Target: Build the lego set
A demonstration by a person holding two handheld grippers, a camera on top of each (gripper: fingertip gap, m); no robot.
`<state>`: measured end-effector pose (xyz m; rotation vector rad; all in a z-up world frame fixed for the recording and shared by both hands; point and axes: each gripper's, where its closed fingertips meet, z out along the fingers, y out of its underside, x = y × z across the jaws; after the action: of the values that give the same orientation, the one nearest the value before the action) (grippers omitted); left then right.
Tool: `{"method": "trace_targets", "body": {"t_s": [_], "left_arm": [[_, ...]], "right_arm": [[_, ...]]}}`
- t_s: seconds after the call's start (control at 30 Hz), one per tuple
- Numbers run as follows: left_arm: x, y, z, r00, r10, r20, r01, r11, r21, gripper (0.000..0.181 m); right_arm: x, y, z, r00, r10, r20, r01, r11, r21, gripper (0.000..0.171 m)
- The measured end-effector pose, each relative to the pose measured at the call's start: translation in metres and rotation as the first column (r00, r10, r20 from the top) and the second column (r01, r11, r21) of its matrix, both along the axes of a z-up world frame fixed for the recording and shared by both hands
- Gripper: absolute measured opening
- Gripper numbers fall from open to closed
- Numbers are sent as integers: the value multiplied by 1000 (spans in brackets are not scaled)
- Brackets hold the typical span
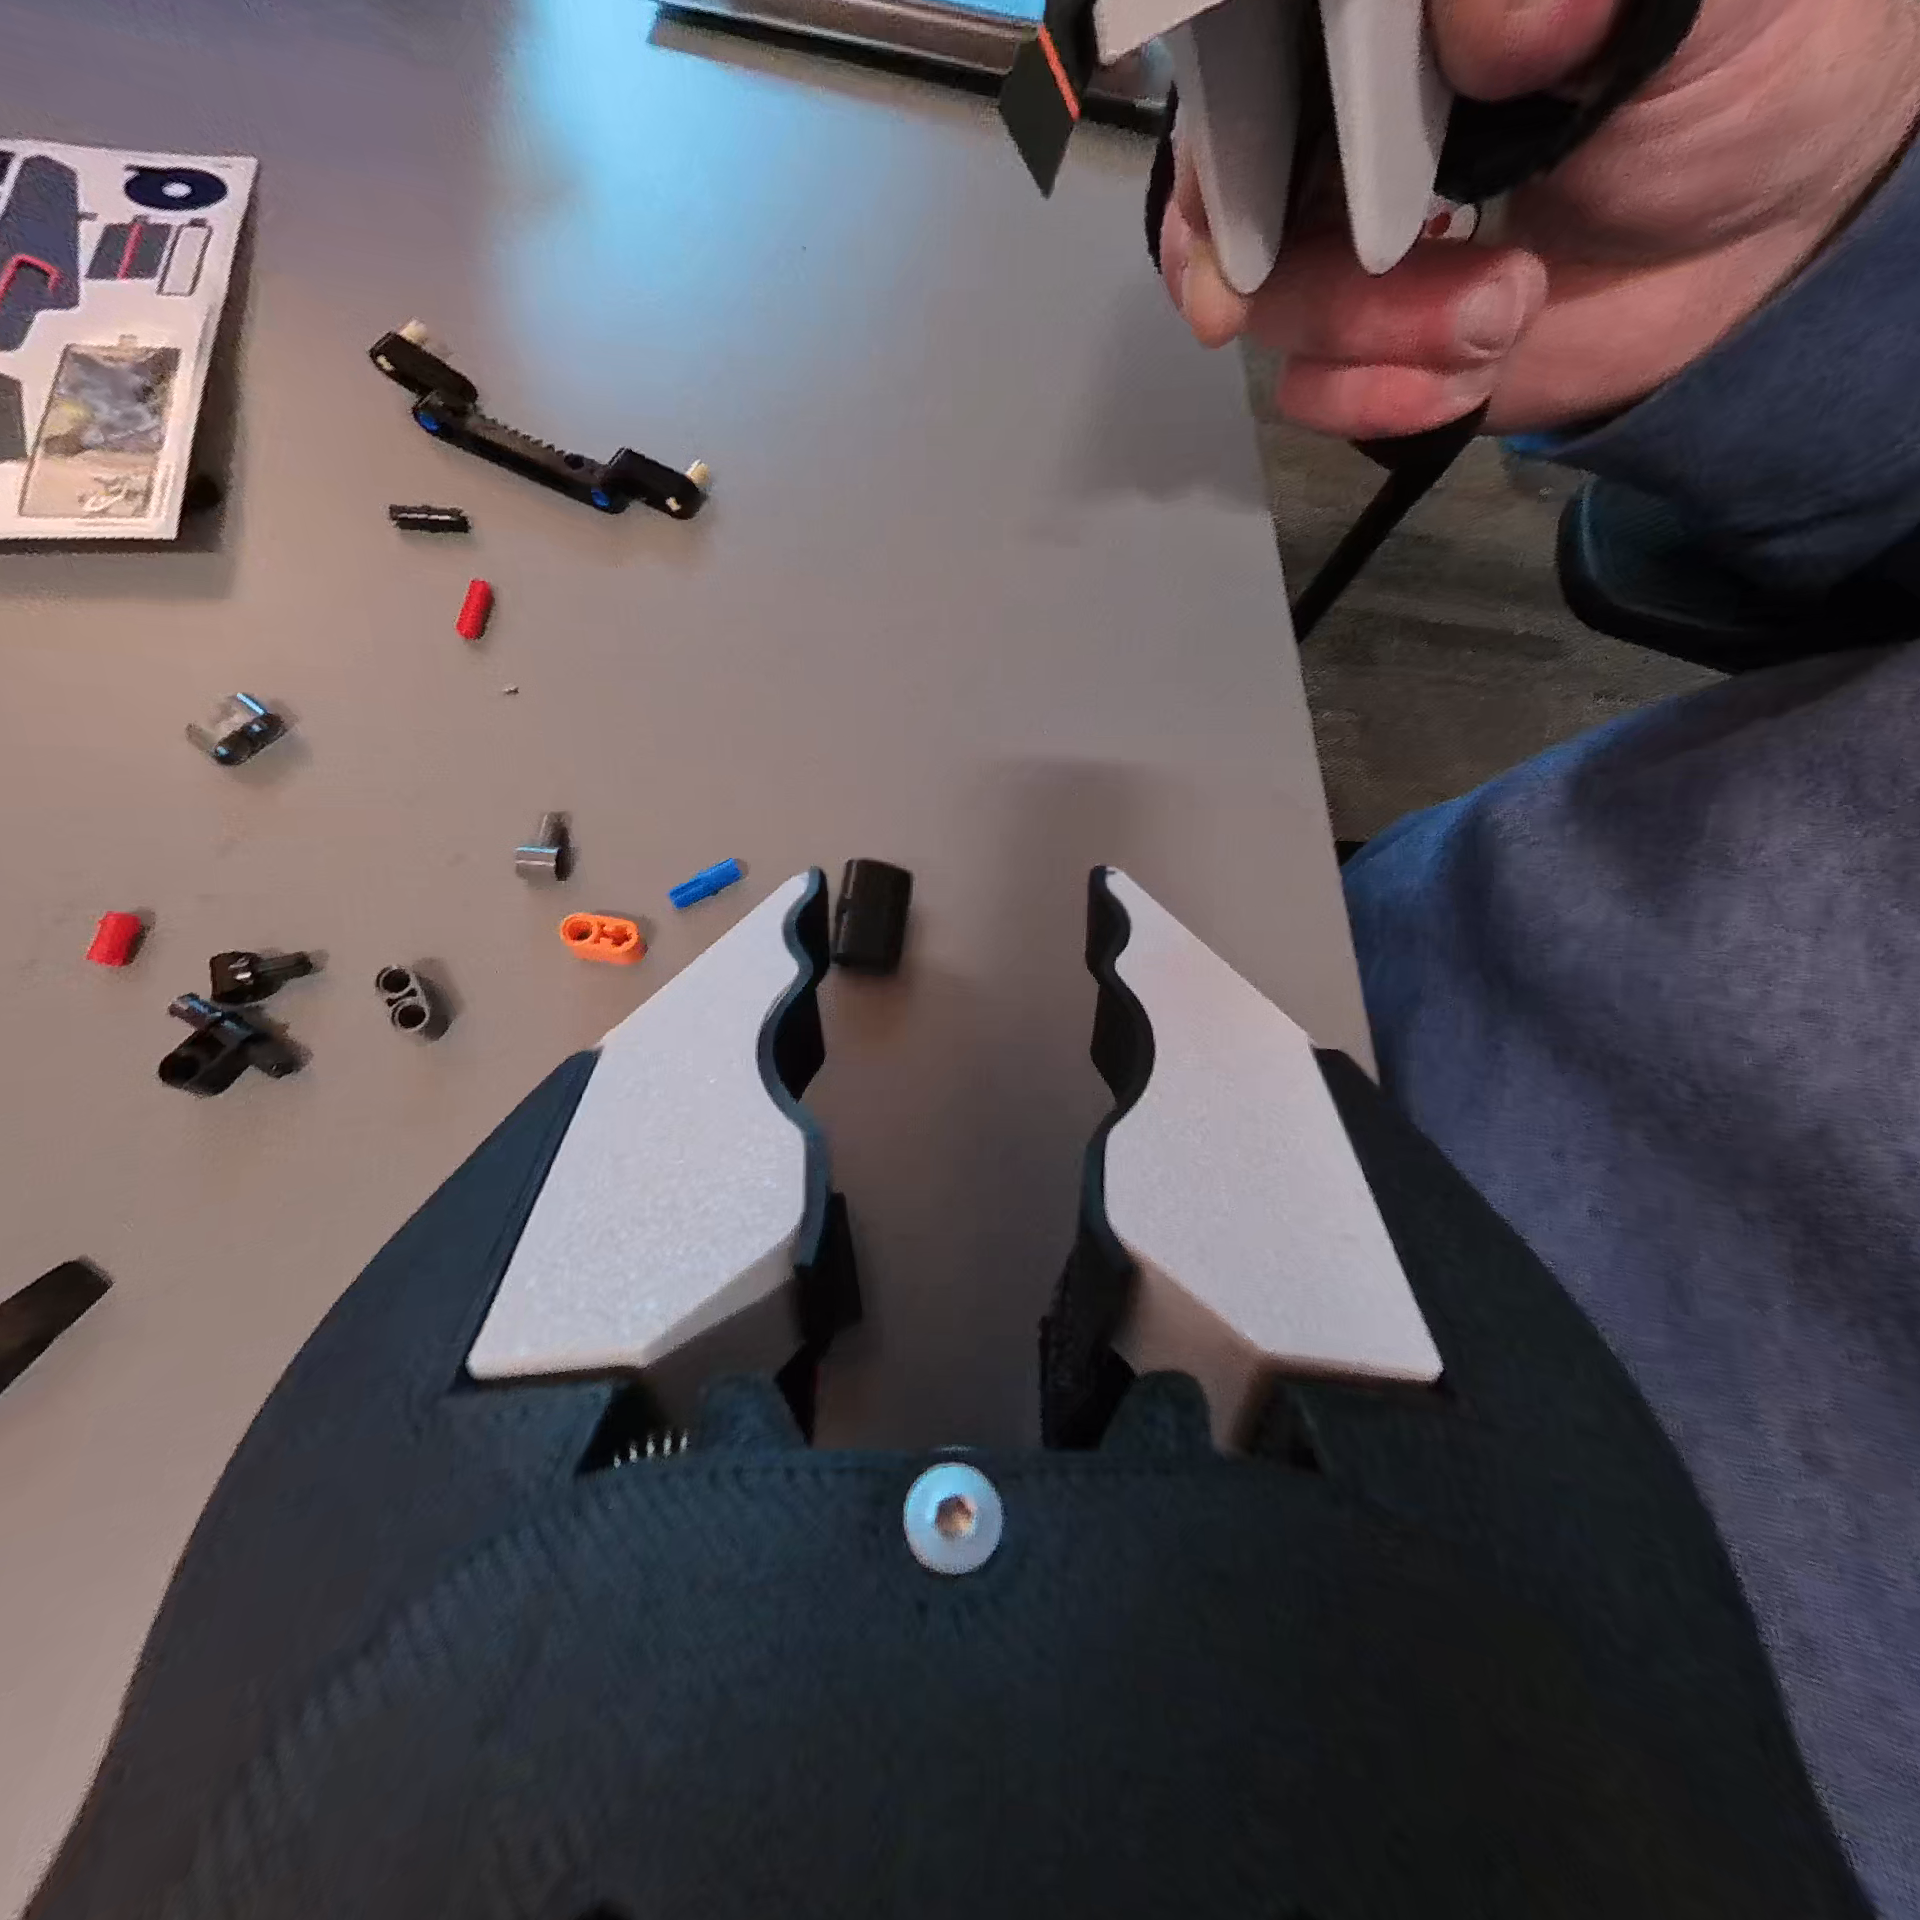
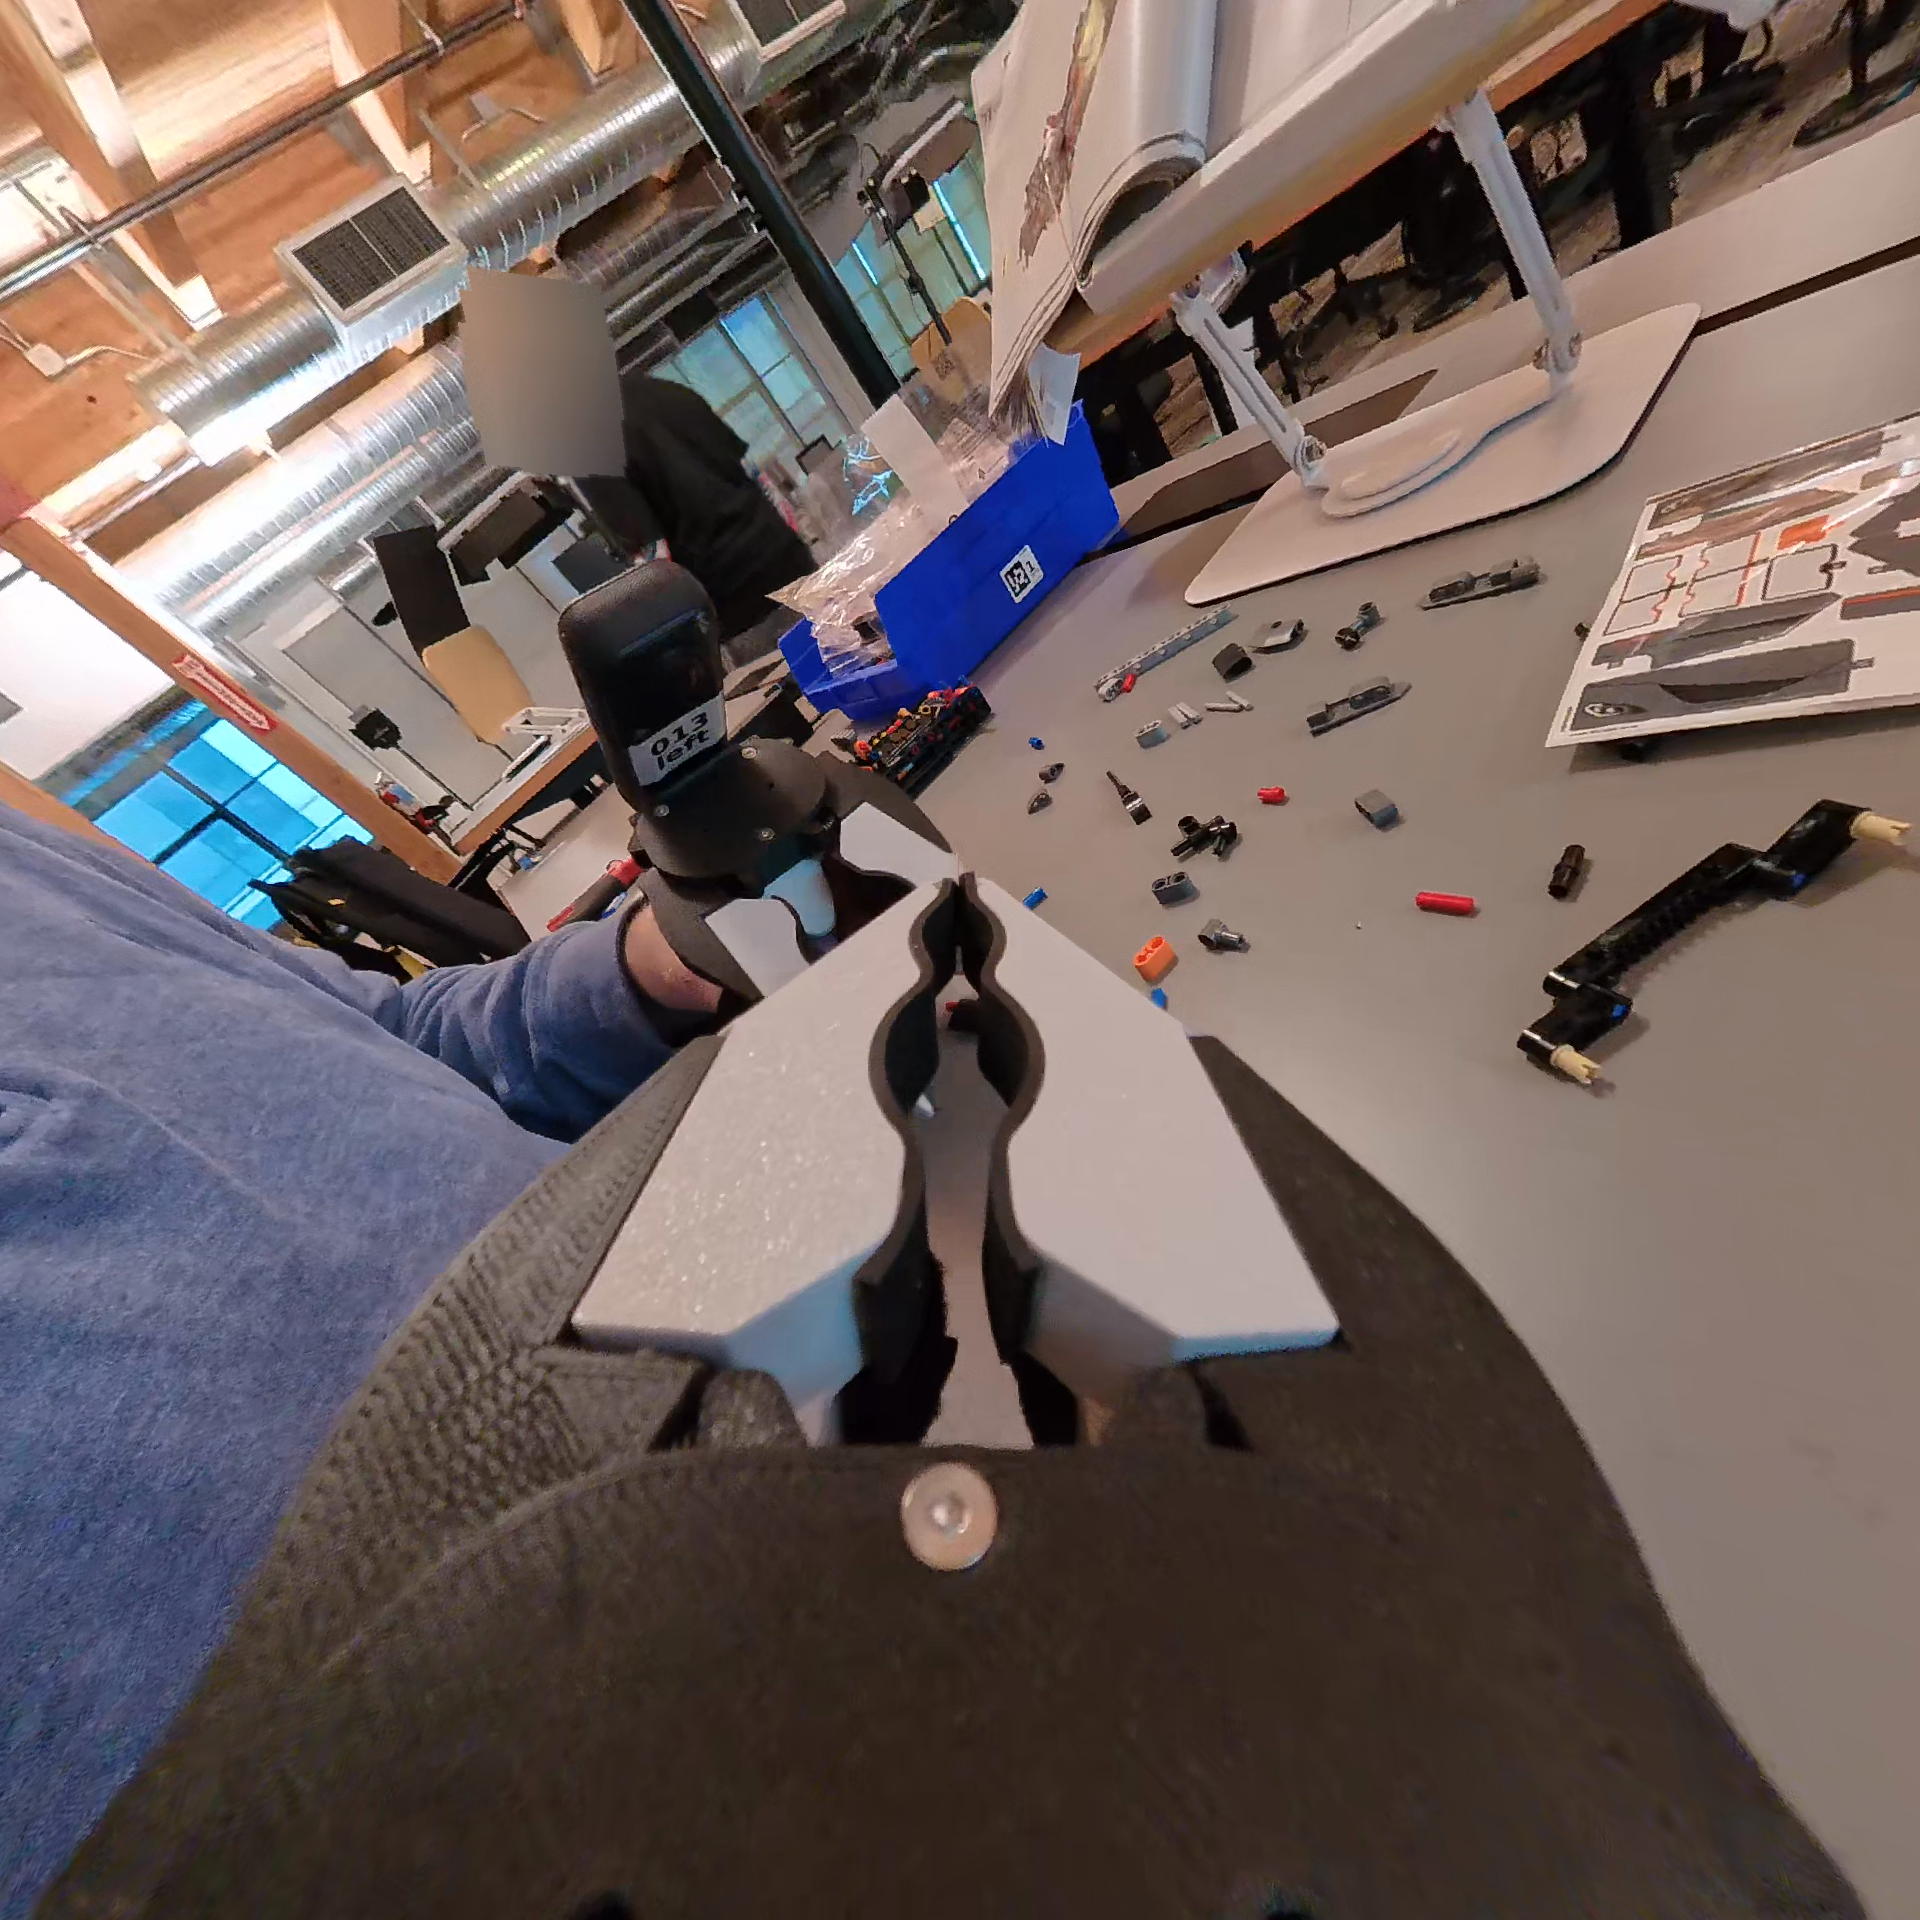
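Note:
My left gripper (image 1: 956,894) is open and empty, low over the grey table (image 1: 935,520) near its right edge. A small black piece (image 1: 871,914) lies just inside its left fingertip. An orange link (image 1: 603,937) and a blue pin (image 1: 707,883) lie to the left of it. A long black toothed assembly (image 1: 540,436) with blue pins lies farther off; it also shows in the right wrist view (image 2: 1704,935). My right gripper (image 2: 961,883) is shut, raised above the table, with nothing visible in it. It shows at the top of the left wrist view (image 1: 1309,260), held by a hand.
Loose small parts lie scattered: red pins (image 1: 474,608), grey connectors (image 1: 414,1000), black connectors (image 1: 223,1044). A sticker sheet (image 2: 1756,613) lies at the table's far side. A blue bin (image 2: 987,582) and a white book stand (image 2: 1455,447) stand behind. The table edge (image 1: 1314,727) borders a lap in blue. Some 11 cm of space lies between my two pairs of fingers. The blue pin (image 1: 707,883) is about 4 cm from my left fingertips and 15 cm from my right. About 5 cm separates my left fingertips from the orange link (image 1: 603,937). Seen from the right wrist view (image 2: 1145,954) as well.

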<state>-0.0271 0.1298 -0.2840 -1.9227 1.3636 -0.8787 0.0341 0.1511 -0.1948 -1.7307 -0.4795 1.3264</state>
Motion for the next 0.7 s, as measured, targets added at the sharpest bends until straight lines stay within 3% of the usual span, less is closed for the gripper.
{"method": "trace_targets", "body": {"t_s": [0.03,0.27,0.7], "left_arm": [[-1,1,-2,1000,2,-6,-2,1000,4,48],[-4,3,-9,999,-7,-37,8,1000,19,49],[-2,-2,-23,995,-9,-103,11,1000,26,49]], "right_arm": [[0,1,-1,1000,-1,-10,1,1000,-13,0],[2,8,-13,997,-13,-78,5,994,-106,0],[0,10,-30,998,9,-55,-16,990,-142,0]]}}
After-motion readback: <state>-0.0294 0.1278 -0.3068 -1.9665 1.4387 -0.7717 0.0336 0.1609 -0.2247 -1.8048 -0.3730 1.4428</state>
